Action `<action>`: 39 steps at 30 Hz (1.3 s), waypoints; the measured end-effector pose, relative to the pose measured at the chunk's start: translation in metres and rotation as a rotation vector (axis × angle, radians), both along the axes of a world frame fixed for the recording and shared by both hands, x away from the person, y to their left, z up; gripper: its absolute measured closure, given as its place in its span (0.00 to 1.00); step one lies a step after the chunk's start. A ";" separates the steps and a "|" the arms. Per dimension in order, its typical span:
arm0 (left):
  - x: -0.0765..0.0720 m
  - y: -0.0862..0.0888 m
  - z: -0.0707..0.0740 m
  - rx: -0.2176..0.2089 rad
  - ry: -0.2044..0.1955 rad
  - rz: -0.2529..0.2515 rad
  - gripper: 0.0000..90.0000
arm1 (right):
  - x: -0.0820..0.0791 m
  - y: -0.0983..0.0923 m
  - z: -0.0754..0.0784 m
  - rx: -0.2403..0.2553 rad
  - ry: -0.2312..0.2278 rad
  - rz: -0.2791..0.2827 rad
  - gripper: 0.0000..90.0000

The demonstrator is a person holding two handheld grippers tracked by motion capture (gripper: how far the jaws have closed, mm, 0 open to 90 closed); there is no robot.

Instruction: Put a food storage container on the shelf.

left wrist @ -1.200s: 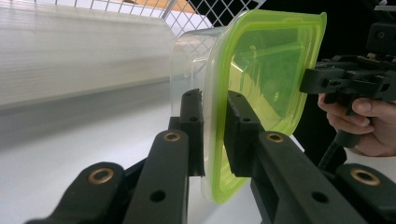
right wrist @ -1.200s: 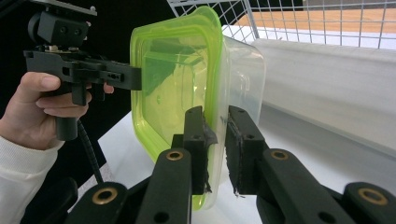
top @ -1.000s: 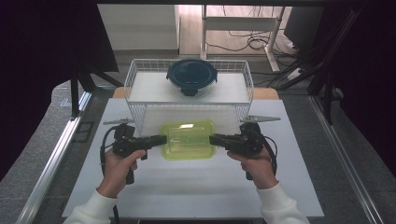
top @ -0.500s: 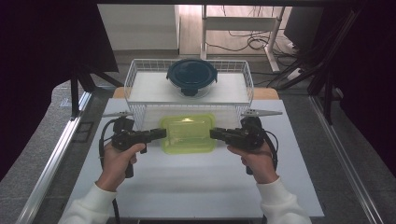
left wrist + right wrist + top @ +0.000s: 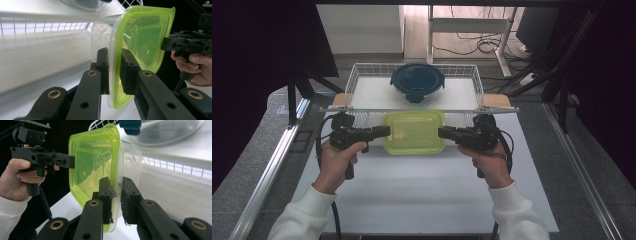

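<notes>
Over the white table [image 5: 412, 190] my left tool [image 5: 384, 131] and right tool [image 5: 443, 132] pinch the green box [image 5: 414, 131] by its rim, lifted, probably headed for the wire basket [image 5: 362, 75].

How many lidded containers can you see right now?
2. The green-lidded container is gripped at its edges by the left gripper and the right gripper; the round dark-lidded container sits in the wire basket.

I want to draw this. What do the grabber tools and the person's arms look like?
Both tools, the left gripper and the right gripper, are black and pistol-shaped, with flat black jaws on linked bars with brass-coloured rivets. A black cable trails from each. The person wears white sleeves.
</notes>
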State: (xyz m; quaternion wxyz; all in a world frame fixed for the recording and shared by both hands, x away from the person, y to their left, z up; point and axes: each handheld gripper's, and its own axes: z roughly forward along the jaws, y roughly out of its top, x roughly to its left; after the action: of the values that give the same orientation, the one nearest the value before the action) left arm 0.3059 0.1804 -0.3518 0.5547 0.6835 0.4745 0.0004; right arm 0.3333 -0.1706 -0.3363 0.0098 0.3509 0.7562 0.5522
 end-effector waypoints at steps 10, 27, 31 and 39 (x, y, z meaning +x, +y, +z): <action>0.006 0.000 0.015 0.012 -0.022 0.007 0.88 | 0.006 0.001 0.013 0.007 -0.017 -0.010 0.88; 0.026 0.002 0.046 0.022 -0.055 -0.001 0.88 | 0.023 0.004 0.041 0.013 -0.046 -0.019 0.88; 0.034 0.003 0.054 0.023 -0.059 -0.008 0.88 | 0.028 0.003 0.047 0.019 -0.054 -0.023 0.88; 0.047 0.002 0.068 0.033 -0.059 -0.015 0.88 | 0.039 0.003 0.057 0.032 -0.057 -0.035 0.88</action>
State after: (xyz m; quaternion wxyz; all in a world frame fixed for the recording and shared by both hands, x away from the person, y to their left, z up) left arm 0.3531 0.1826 -0.2839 0.5571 0.6956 0.4529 0.0242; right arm 0.3721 -0.1677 -0.2793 0.0356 0.3481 0.7406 0.5737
